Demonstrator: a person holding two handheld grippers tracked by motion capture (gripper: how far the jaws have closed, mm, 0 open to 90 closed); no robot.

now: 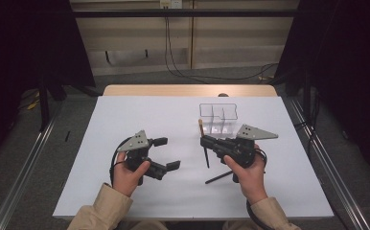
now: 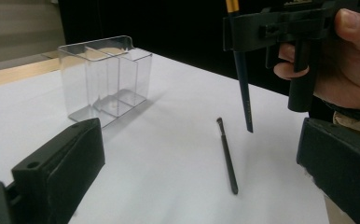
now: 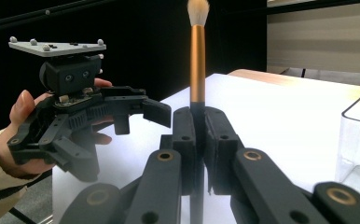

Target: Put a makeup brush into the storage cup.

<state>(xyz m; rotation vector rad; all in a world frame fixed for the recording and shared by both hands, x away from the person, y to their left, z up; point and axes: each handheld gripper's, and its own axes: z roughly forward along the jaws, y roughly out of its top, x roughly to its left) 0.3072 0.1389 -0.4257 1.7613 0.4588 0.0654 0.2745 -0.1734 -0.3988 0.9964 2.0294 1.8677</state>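
Holding a makeup brush (image 3: pixel 197 60) upright in my clamped right hand-held gripper (image 3: pixel 197 140), ready for the clear organizer (image 2: pixel 104 77); left hand-held gripper (image 1: pixel 166 153) gapes empty.

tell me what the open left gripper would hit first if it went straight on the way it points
Probably the small dark brush lying on the table; it is dead ahead between the left gripper jaws. Depth is unclear.

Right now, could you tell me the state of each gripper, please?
Left gripper: open, holding nothing.
Right gripper: shut on the makeup brush, held upright.
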